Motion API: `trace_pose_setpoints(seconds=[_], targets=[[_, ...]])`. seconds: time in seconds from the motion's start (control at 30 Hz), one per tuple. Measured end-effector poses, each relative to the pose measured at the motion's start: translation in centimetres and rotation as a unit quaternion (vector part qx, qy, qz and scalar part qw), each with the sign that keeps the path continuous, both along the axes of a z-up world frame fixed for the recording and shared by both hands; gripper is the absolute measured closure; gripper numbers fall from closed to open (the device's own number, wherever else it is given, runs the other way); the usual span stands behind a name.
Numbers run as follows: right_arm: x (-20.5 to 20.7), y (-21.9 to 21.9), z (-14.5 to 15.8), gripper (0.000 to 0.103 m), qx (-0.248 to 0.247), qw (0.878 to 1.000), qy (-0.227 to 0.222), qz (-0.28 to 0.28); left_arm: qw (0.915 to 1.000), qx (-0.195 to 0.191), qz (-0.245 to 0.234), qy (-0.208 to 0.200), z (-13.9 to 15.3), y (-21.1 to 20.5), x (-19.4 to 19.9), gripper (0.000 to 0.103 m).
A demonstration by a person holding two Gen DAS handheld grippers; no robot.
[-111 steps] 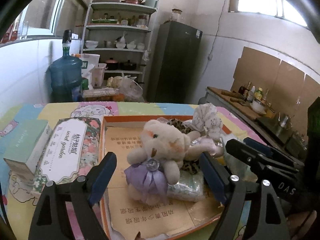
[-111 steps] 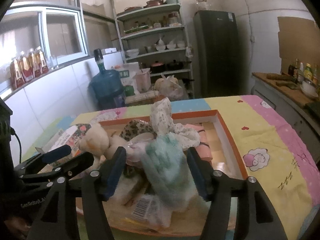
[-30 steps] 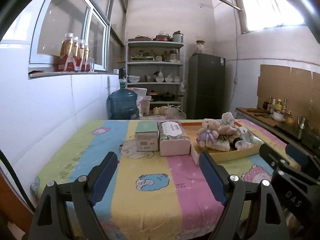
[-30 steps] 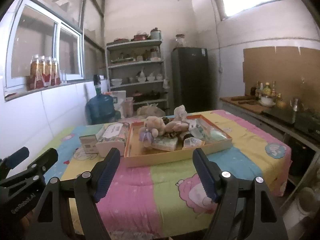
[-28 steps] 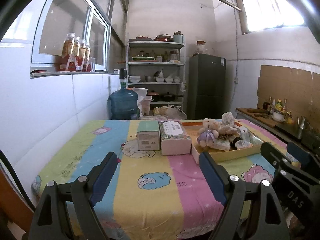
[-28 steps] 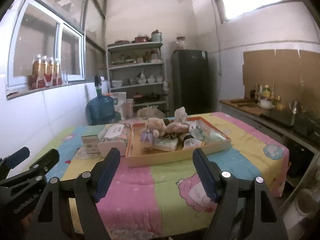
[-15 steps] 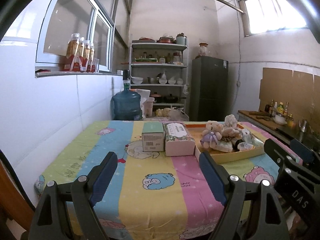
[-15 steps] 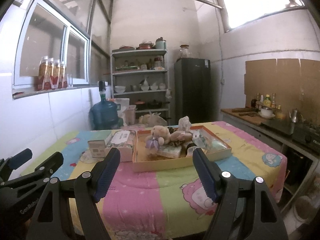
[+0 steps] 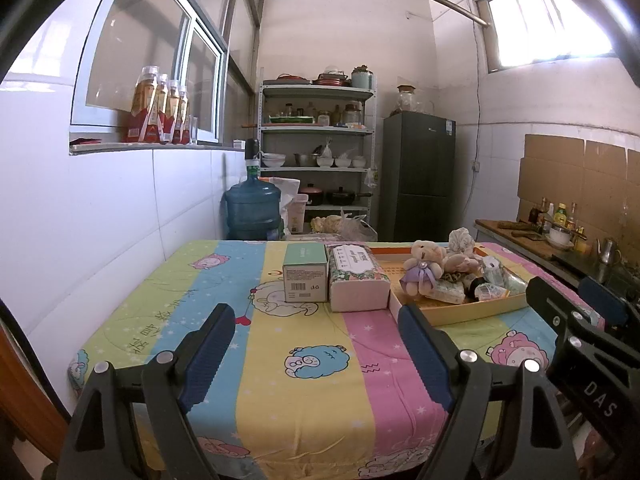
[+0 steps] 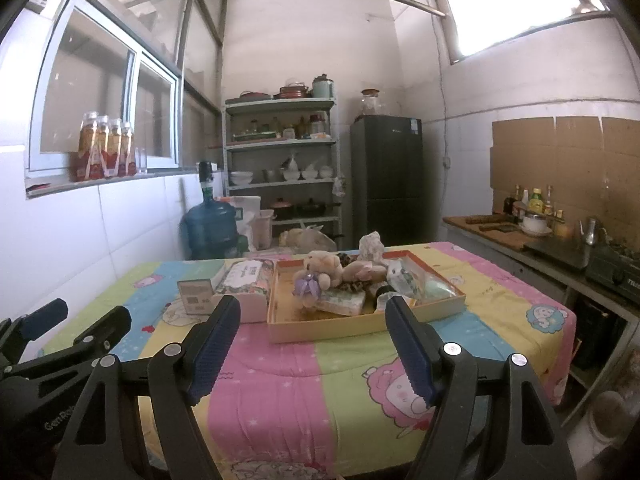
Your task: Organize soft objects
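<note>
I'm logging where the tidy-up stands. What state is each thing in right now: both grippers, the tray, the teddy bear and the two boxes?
Left gripper: open, empty, held back from the table.
Right gripper: open, empty, short of the tray.
Orange tray: on the tablecloth, filled with soft items.
Teddy bear: sitting in the tray, purple bow in front.
Green box: upright on the table, closed.
Floral box: lying beside the tray, closed.

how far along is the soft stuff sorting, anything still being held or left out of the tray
Done, it seems: the teddy bear and other soft items sit piled in the orange tray. In hand: nothing; the left gripper and right gripper are both open and empty, back from the table. Left: only two boxes beside the tray; no loose soft items show.
</note>
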State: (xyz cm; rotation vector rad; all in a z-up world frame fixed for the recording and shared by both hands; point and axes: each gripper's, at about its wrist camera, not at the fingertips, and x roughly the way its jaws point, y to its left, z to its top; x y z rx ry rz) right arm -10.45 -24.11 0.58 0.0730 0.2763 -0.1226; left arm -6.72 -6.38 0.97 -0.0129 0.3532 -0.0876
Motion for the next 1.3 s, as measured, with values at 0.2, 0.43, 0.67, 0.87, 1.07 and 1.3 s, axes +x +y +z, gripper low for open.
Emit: trace_pose_setpoints(seconds=[0.2,0.43,0.67,0.87,1.07,1.3], targets=[[0.00,0.11,-0.01,0.027,-0.001,1.000,-0.001,0.001,1.0000,0.000,0.000,-0.001,0.01,0.06,0.03,0.019],[0.02,0.31,-0.08,0.027,-0.001,1.000,-0.001,0.004,1.0000,0.000,0.001,0.000,-0.01,0.02,-0.03,0.019],[0.11,0.27,-0.09,0.027,-0.001,1.000,0.000,0.007,1.0000,0.001,0.000,-0.001,0.00,0.05,-0.02,0.019],[0.21,0.23,-0.08,0.027,-0.001,1.000,-0.001,0.010,1.0000,0.001,0.000,-0.001,-0.01,0.03,-0.04,0.019],[0.26,0.29,-0.13,0.027,-0.001,1.000,-0.001,0.011,1.0000,0.001,0.000,0.000,-0.03,-0.01,-0.05,0.019],[0.26,0.20,-0.08,0.027,-0.001,1.000,-0.001,0.011,1.0000,0.001,0.000,0.000,-0.03,-0.03,-0.07,0.019]])
